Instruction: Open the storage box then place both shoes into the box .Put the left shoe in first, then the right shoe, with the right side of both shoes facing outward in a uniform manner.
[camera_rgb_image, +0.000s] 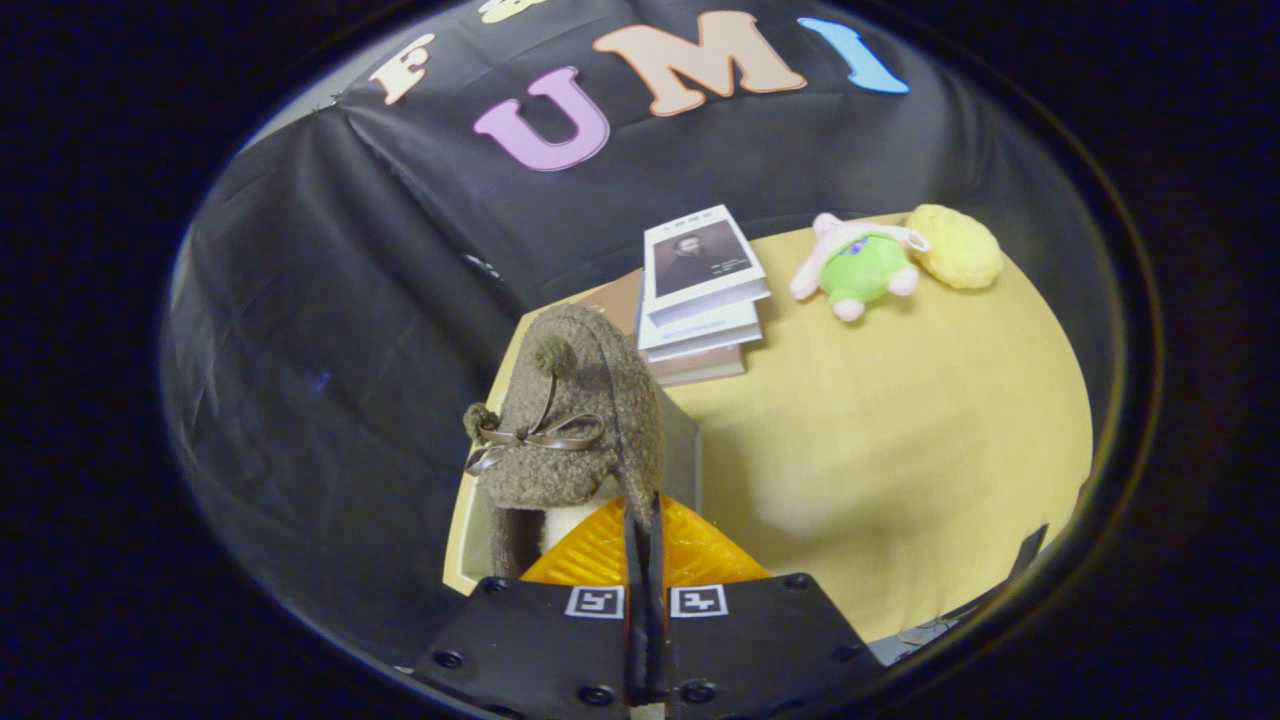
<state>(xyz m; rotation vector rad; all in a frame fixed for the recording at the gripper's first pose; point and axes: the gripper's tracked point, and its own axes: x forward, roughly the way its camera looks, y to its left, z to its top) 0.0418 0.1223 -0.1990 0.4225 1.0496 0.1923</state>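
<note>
Gripper view — jaws pinched nearly together on the fuzzy brown shoe's (570, 420) rim.

Black cloth (350, 300) hangs in soft folds as the booth's wall, wrapping around behind a table (900, 430) with a pale yellow-tan top. At the table's far side lies a stack of books (700, 300), with two soft toys, one green and pink (860, 265) and one yellow (955, 245), near the wall. Even light falls on the tabletop.
</note>
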